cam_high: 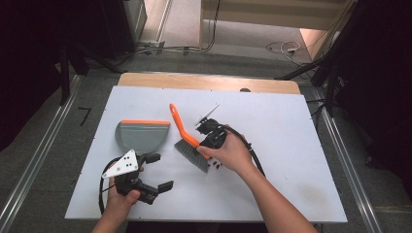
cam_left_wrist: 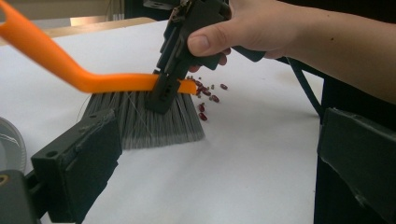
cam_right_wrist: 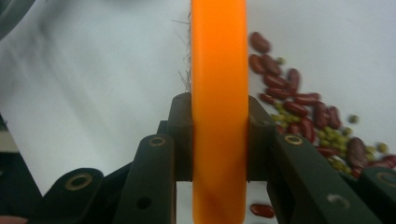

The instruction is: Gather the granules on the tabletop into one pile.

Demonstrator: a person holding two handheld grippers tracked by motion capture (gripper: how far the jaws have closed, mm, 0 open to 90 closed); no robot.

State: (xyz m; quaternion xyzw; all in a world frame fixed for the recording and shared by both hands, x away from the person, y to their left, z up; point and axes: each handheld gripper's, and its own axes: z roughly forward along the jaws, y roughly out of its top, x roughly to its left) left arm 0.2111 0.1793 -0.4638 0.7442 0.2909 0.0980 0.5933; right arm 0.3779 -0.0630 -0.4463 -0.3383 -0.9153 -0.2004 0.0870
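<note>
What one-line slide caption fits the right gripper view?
Right gripper clamped on the orange brush back, red and green beans scattered alongside on the white table.

Dustpan (cam_high: 142,135) lies left of brush (cam_high: 190,143); beans (cam_high: 215,165) right.

surface (cam_high: 282,145): white board, flat, bare at right half | far edge: wooden strip (cam_high: 194,81) showing beyond the board | floor (cam_high: 48,145): grey | metal rails, one left (cam_high: 36,155), one right (cam_high: 347,165) of surface | black cables (cam_high: 184,48) and white cable (cam_high: 284,47) on floor behind | grey cabinet (cam_high: 133,17) far left
</note>
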